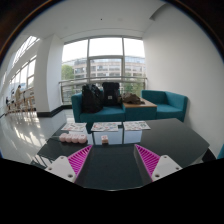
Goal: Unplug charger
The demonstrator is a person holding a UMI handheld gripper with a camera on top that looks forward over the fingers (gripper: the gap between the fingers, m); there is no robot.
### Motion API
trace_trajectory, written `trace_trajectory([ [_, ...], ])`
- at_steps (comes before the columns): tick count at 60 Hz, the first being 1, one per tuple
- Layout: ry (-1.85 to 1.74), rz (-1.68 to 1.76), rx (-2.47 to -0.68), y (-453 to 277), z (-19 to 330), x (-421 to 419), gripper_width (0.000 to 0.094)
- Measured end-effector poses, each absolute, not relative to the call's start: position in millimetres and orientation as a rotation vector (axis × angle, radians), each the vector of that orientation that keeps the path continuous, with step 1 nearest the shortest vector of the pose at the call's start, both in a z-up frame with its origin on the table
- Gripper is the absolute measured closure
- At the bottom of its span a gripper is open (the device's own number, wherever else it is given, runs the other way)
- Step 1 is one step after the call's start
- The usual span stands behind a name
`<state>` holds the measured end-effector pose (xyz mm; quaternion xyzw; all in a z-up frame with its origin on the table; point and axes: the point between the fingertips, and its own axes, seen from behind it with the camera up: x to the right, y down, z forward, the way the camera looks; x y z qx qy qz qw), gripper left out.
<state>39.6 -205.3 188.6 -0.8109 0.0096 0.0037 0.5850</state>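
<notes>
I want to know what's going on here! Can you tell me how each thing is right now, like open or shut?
claw: open, holding nothing, above the dark table
dark table: papers lying flat on its far end
papers: flat, beyond the claw
teal sofa: dark bags standing on its seat
dark bags: upright, side by side
charger: cannot see one

Low over dark table (120,140), facing sofa (150,103), windows (105,58)

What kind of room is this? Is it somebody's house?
Probably not a house; more likely an office lounge or lobby. There's a teal sofa with dark bags on it, big windows, and a dark table. The gripper is open, holding nothing.
</notes>
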Motion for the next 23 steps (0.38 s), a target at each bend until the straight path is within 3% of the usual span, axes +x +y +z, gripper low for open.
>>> trace_trajectory([
  [23, 0.021, 0.006, -1.891, -214.9, 186.7, 47.7, 0.0121],
])
